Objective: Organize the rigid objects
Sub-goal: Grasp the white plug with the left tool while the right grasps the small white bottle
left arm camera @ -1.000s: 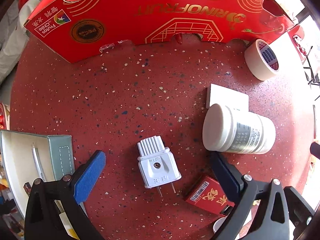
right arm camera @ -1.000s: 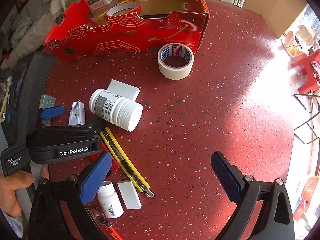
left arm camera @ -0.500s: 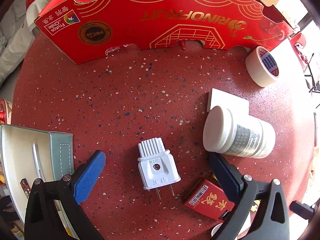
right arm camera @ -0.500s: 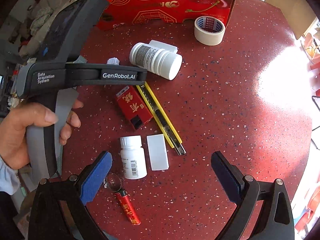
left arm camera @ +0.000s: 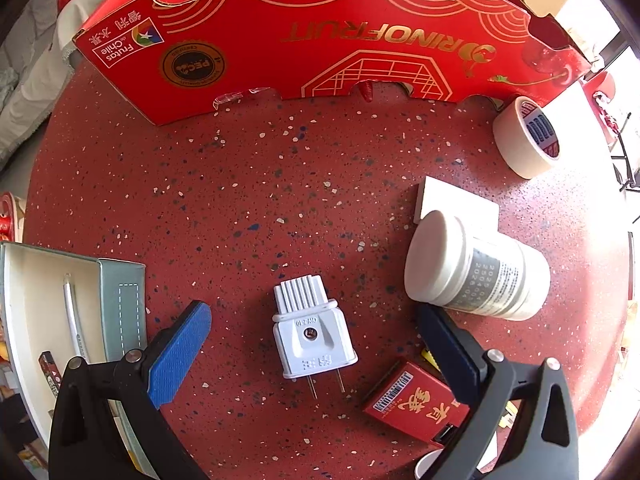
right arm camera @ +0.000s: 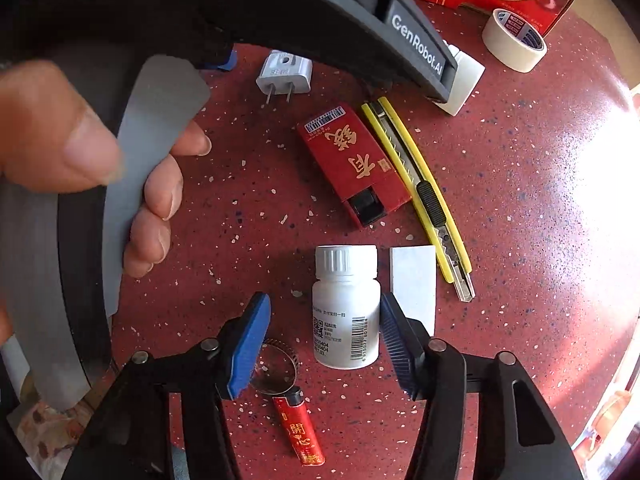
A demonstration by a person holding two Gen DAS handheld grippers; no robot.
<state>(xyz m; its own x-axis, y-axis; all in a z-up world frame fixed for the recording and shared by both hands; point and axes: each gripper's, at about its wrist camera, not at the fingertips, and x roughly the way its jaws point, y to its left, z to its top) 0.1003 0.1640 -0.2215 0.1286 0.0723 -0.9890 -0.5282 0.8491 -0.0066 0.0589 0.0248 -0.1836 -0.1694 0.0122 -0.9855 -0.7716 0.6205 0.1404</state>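
A white two-pin plug adapter [left arm camera: 314, 336] lies on the red speckled table [left arm camera: 240, 184], directly under my left gripper [left arm camera: 312, 316]. That gripper is open, with both blue pads clear of the plug. In the right wrist view a small white pill bottle [right arm camera: 346, 308] lies on its side between the fingers of my right gripper [right arm camera: 324, 304]. Its jaws are closing. The right pad sits at the bottle's side, and a gap remains on the left. A hand [right arm camera: 60, 140] holds the left gripper's black housing [right arm camera: 340, 12] at the upper left.
Around the bottle lie a red cigarette box [right arm camera: 352, 164], a yellow utility knife [right arm camera: 420, 196], a flat white block [right arm camera: 414, 284], a red lighter [right arm camera: 300, 428] and a metal ring [right arm camera: 276, 368]. A big white jar [left arm camera: 476, 276], a tape roll [left arm camera: 526, 140] and a red carton [left arm camera: 320, 36] stand farther back.
My right gripper has swung over and down to the small white bottle, and its jaws have narrowed around it. The left gripper's view has barely shifted.
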